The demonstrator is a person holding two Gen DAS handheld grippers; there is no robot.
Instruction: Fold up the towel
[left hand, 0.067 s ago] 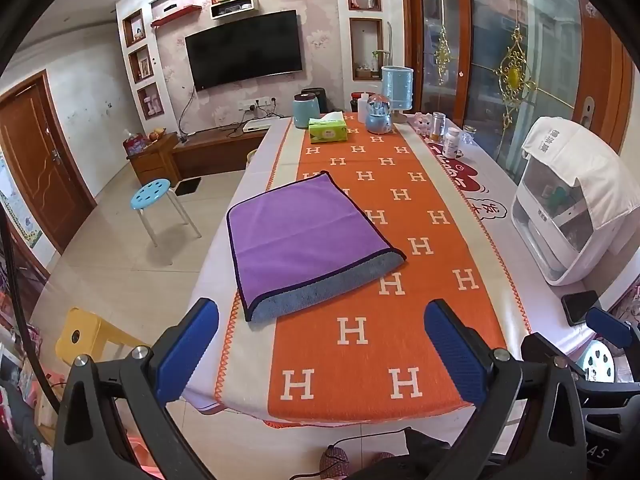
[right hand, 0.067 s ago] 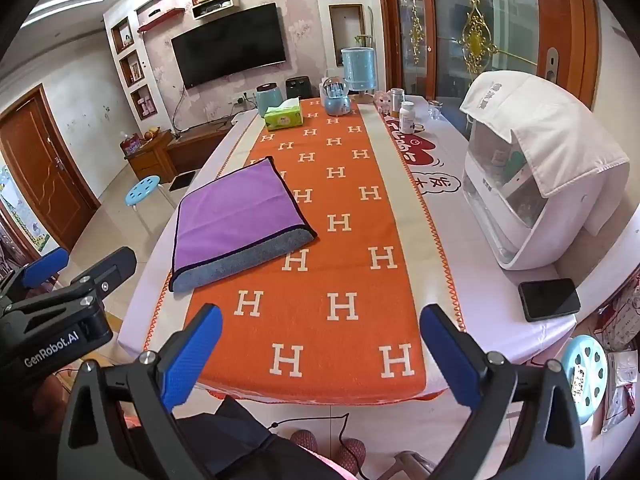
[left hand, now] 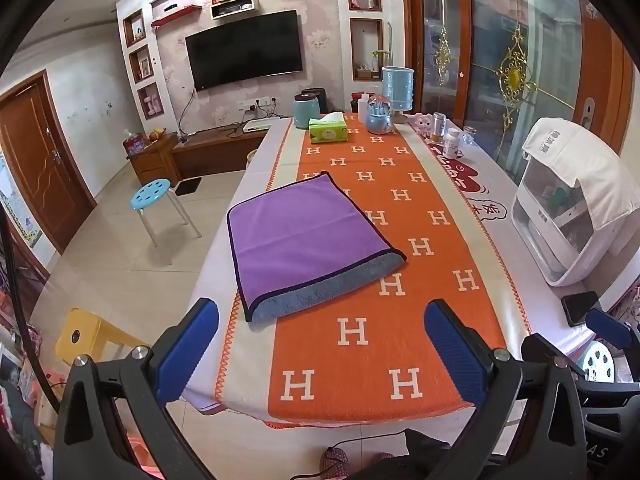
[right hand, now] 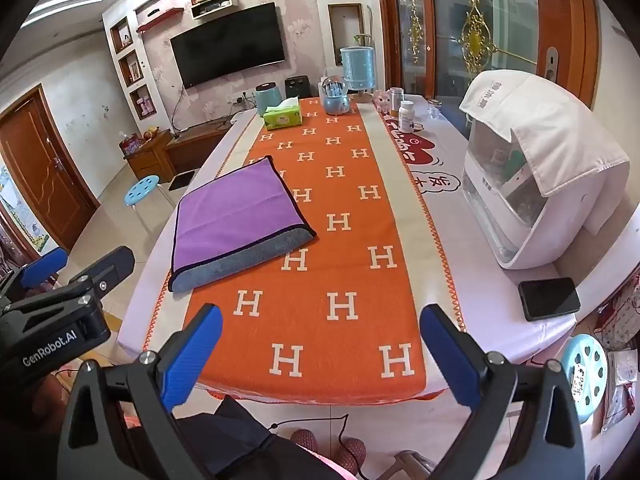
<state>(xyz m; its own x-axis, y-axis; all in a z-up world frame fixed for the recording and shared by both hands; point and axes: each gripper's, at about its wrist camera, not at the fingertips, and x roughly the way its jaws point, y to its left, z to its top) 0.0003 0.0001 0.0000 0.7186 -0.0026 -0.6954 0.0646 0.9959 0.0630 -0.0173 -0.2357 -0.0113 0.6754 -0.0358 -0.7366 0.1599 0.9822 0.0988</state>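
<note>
Pink papered wall [left hand: 320, 20], mounted TV [left hand: 244, 50], brown door [left hand: 36, 160], tiled floor [left hand: 120, 260], blue stool [left hand: 150, 196].

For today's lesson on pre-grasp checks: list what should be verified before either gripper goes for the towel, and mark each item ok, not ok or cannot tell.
1. Left gripper open, nothing between its fingers: ok.
2. Right gripper open, holding nothing: ok.
3. Towel lies flat on the orange runner, purple layer folded over grey: ok.
4. Near grey edge exposed, nothing resting on it: ok.
5. Phone lies apart from the towel: ok.
6. Whether the fold lines up at the far edge: cannot tell.
</note>
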